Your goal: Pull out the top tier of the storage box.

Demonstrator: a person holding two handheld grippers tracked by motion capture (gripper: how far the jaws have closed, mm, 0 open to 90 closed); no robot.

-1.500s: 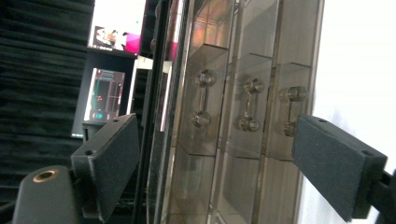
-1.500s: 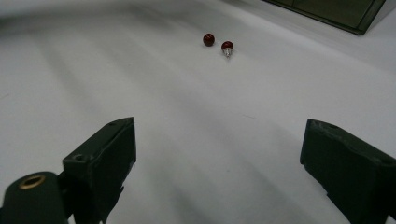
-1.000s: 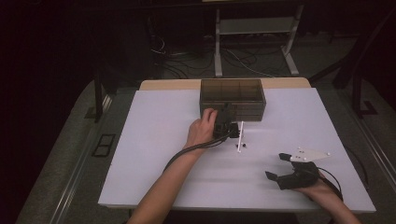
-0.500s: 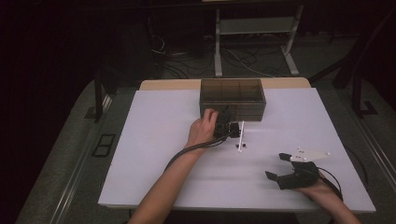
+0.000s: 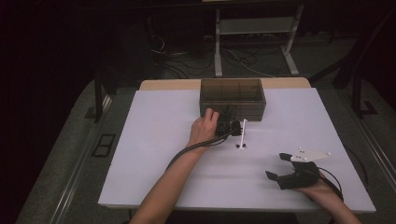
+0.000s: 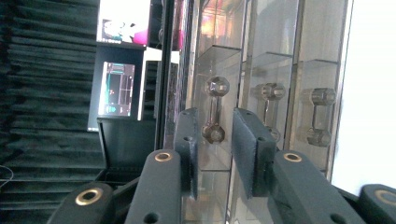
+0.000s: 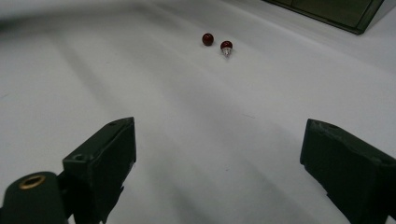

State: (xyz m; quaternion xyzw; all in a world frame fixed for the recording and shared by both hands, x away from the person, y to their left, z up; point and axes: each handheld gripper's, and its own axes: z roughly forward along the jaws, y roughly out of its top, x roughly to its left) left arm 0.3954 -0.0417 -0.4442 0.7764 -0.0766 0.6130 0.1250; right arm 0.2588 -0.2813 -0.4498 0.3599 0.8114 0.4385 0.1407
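Near the front right of the white bench, the right gripper rests with its jaws spread wide and holds nothing. Its own view shows two small red beads lying close together farther out on the bench; from above they are just tiny dark dots. Farther back, in the middle, the left gripper is at the front of the clear drawer box. Its own view shows three clear drawer knobs in a row. The jaws sit part open on either side of one knob, not yet pinching it.
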